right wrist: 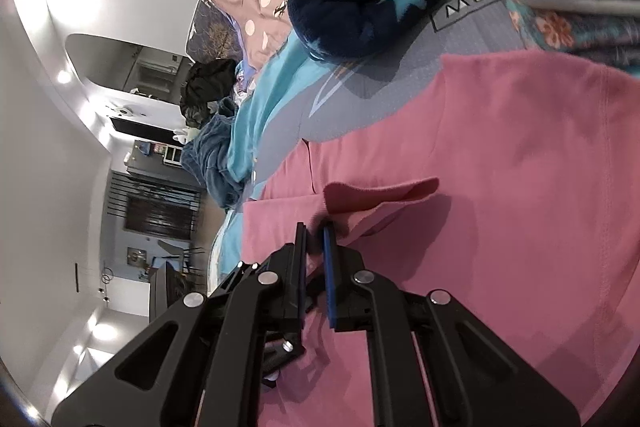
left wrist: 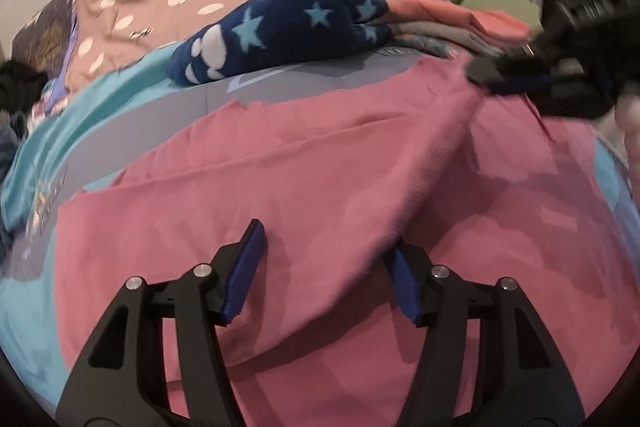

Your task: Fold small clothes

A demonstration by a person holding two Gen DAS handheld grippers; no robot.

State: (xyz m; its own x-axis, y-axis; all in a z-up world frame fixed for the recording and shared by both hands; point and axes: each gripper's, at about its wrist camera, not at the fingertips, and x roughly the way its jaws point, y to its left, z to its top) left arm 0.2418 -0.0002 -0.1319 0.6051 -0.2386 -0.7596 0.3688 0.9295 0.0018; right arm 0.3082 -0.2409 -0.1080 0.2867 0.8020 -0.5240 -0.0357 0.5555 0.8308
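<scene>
Pink garment (left wrist: 320,163) edge is pinched by right gripper (right wrist: 316,239), jaws nearly closed. Left gripper (left wrist: 326,251) is spread wide over the garment; its right pad (left wrist: 404,279) is partly hidden, apparently by a fold.

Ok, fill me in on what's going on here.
A person is folding a pink garment spread on a bed, a gripper in each hand. The right gripper is shut on a fold of the pink cloth at its edge. The left gripper is open, low over the same garment, with a raised fold running between its fingers. A navy star-patterned fleece and a stack of folded clothes lie beyond.
</scene>
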